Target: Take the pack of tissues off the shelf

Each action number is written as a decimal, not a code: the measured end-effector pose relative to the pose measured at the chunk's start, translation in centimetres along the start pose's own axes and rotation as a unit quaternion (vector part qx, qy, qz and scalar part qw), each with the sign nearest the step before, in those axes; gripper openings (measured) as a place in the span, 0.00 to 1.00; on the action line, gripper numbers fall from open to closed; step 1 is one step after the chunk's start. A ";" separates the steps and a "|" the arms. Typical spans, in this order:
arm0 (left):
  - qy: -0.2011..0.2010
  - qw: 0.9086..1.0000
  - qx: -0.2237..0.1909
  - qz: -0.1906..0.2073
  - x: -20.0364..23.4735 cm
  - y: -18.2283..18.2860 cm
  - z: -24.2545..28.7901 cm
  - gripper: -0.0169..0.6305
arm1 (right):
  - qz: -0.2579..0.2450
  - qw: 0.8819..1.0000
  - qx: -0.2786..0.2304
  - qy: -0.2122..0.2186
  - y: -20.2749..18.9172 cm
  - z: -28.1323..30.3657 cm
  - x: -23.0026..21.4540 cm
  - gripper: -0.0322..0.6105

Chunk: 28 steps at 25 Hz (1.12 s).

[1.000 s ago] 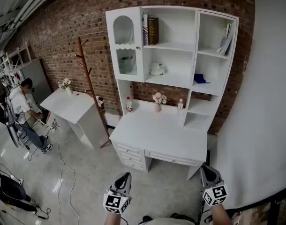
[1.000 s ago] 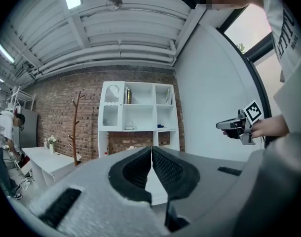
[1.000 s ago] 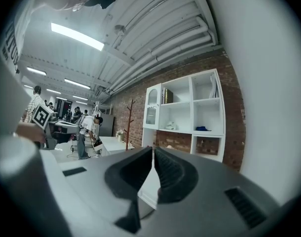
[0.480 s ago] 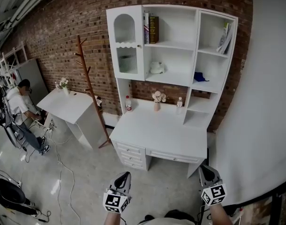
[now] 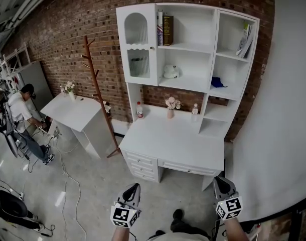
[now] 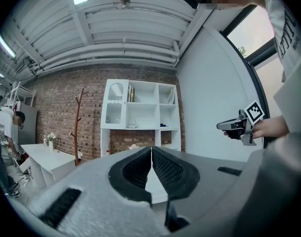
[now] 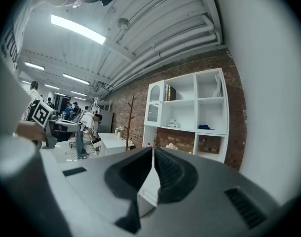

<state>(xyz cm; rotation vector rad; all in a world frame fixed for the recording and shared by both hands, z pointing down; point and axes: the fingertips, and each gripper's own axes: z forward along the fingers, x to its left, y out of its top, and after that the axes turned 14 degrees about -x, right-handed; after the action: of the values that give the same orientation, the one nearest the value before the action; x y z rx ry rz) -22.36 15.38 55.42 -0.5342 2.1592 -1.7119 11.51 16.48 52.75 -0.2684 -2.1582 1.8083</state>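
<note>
A white shelf unit (image 5: 188, 49) stands on a white desk (image 5: 173, 144) against the brick wall, some way ahead of me. On its middle shelf lies a small white lump (image 5: 170, 72). A small blue thing (image 5: 216, 82) lies in the right-hand compartment; I cannot tell which of them is the tissue pack. My left gripper (image 5: 134, 188) and right gripper (image 5: 218, 182) are low in the head view, far short of the desk. Both are shut and hold nothing. The shelf unit (image 6: 140, 105) shows beyond the left gripper (image 6: 151, 149). It (image 7: 187, 110) also shows beyond the right gripper (image 7: 153, 149).
A wooden coat stand (image 5: 95, 84) rises left of the desk, beside a small white table (image 5: 75, 112) with flowers. A person (image 5: 22, 114) sits at far left. Cables (image 5: 67, 185) trail across the floor. A white wall (image 5: 278, 134) runs along the right. Bottles and flowers (image 5: 170, 107) stand on the desk.
The shelf unit has shifted slightly right in the head view. A dark shoe has appeared at the bottom between the grippers. Both grippers stay shut and keep their places in the frame.
</note>
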 end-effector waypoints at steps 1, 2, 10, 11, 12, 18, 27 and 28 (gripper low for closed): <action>0.002 1.000 0.001 0.001 0.2 -0.1 0.2 0.07 | 0.002 1.000 0.000 0.001 -0.2 0.4 0.0 0.11; 0.004 1.000 0.001 0.002 0.4 -0.2 0.4 0.07 | 0.003 1.000 -0.001 0.003 -0.3 0.8 -0.1 0.11; 0.021 1.000 0.003 0.007 1.8 -0.8 3.5 0.07 | 0.016 1.000 -0.006 0.017 -1.5 5.3 -1.5 0.11; 0.023 1.000 0.004 0.008 2.0 -0.9 4.0 0.07 | 0.018 1.000 -0.007 0.019 -1.6 5.9 -1.8 0.11; 0.025 1.000 0.005 0.009 2.2 -0.9 4.5 0.07 | 0.019 1.000 -0.008 0.022 -1.7 6.6 -2.1 0.11; 0.035 0.999 0.009 0.013 3.3 -1.7 8.2 0.07 | 0.026 0.999 -0.009 0.032 -2.7 10.7 -4.3 0.11; 0.051 0.999 0.011 0.015 4.6 -2.7 14.4 0.07 | 0.032 0.998 -0.014 0.052 -3.7 16.6 -8.3 0.11; 0.052 0.998 0.013 0.015 4.6 -2.9 15.1 0.07 | 0.034 0.998 -0.014 0.053 -3.9 17.1 -8.8 0.11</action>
<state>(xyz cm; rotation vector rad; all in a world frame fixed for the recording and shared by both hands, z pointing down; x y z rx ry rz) -18.91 -0.22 54.76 -0.4136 2.2016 -1.7852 13.90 -2.99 52.90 -0.4388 -2.1261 1.7592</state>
